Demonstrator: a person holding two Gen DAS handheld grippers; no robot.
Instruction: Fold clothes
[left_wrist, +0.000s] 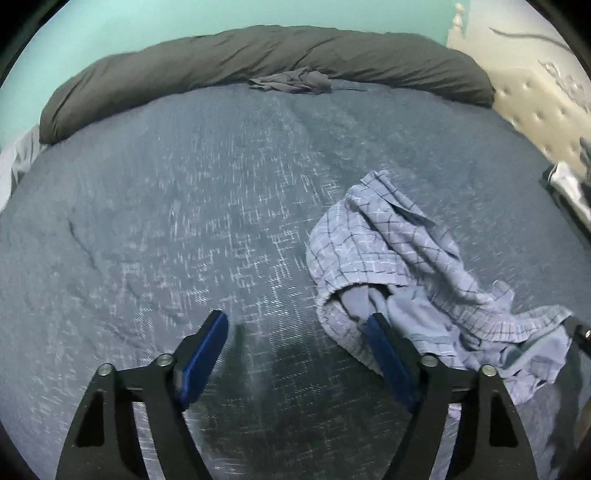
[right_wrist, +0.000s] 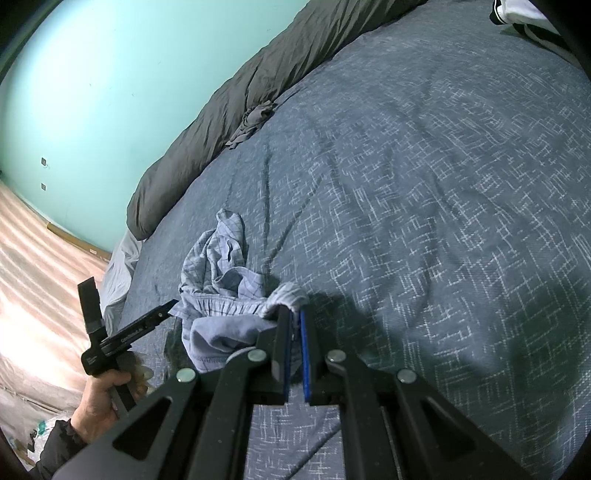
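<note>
Checked shorts (left_wrist: 391, 254): crumpled on bed (left_wrist: 184, 206), waistband pinched in closed right gripper (right_wrist: 294, 314); left gripper (left_wrist: 295, 325) spread wide, empty, its right finger touching the shorts.

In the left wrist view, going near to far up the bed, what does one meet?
Left gripper, open → crumpled plaid shorts → bare stretch of blue bedspread → small dark garment → rolled grey duvet → teal wall.

2 wrist fisheyes low over bed (left_wrist: 184, 221), sharing perhaps shorts (left_wrist: 388, 251)
</note>
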